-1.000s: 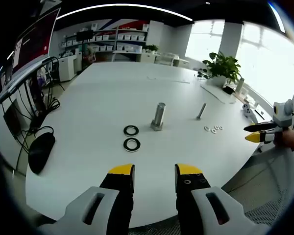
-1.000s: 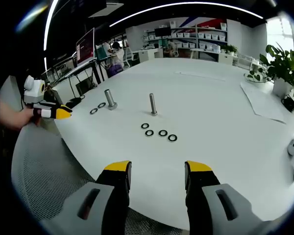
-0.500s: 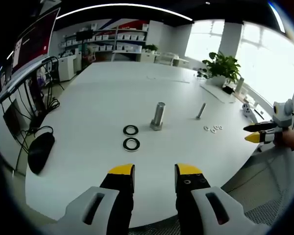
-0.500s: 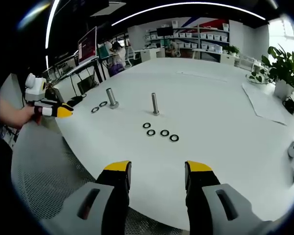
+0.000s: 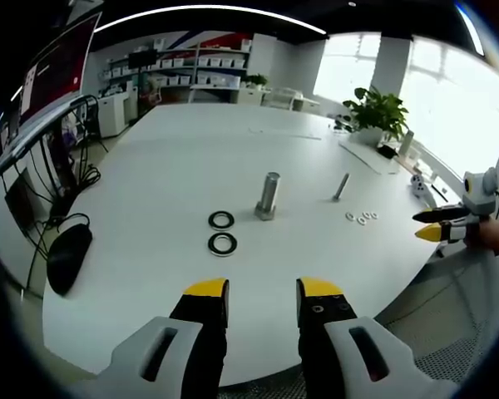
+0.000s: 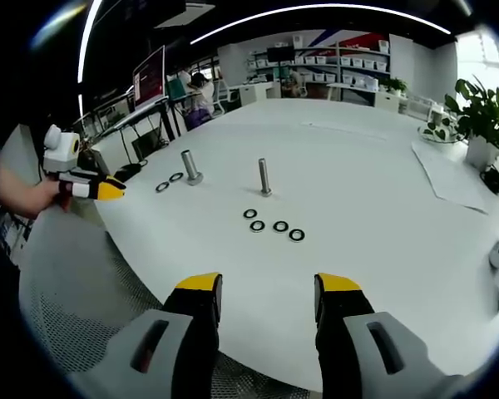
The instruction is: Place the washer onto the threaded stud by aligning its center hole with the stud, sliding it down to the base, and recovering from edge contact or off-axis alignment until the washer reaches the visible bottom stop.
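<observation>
Both grippers [image 5: 261,288] [image 6: 269,284] open, washers [image 6: 272,224] beside stud [image 6: 264,177]

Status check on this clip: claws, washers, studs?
Both claws open, empty: left claw, right claw. Four small washers flat on table by thin stud, none threaded. Two large washers beside thick stud. Path clear.

Grey grippers [image 5: 262,289] (yellow-tipped black jaws)

Both views face the white table [image 5: 175,158] from opposite edges.
</observation>
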### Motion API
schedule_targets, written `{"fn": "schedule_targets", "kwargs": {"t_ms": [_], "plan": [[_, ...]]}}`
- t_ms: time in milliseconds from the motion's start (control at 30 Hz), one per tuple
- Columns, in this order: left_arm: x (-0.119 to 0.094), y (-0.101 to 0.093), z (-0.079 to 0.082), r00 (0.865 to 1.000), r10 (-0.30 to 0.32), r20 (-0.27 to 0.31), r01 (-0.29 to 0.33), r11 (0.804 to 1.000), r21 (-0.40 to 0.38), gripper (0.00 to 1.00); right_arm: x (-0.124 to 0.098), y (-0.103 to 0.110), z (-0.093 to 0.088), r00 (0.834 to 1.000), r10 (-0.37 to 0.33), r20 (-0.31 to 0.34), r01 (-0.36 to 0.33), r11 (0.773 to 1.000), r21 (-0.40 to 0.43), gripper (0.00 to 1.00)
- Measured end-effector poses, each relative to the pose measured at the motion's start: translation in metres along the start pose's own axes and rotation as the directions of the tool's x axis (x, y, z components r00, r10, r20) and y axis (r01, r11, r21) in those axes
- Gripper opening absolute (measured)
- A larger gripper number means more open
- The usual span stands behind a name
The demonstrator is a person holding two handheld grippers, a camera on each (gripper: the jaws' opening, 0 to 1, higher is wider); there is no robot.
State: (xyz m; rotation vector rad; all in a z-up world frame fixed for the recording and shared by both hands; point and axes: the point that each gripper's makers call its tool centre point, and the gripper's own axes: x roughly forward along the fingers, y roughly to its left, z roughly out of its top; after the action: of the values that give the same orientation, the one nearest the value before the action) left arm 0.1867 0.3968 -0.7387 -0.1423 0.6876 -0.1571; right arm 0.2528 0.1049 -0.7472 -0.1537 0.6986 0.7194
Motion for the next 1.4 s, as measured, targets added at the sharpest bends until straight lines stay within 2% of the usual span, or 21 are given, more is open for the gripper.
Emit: {"fn": "schedule_targets", "kwargs": {"t_ms": [1167,1400], "plan": [[0.0021,0.0006,-0.0072,0.999,-0.002,-0.033,0.002,1.000,0.003,0.30,0.0000,-0.0003,0.0028,1.000,0.002,0.023,-0.002,1.000,0.010,0.47],[0.0044,-0.0021,-0.0098,0.998,-0.013,-0.054,0.013,1.000,0.004,0.30,-0.0006,-0.0008,0.0008,1.000,-0.001,0.008,0.001,1.000,0.008,0.47]]}}
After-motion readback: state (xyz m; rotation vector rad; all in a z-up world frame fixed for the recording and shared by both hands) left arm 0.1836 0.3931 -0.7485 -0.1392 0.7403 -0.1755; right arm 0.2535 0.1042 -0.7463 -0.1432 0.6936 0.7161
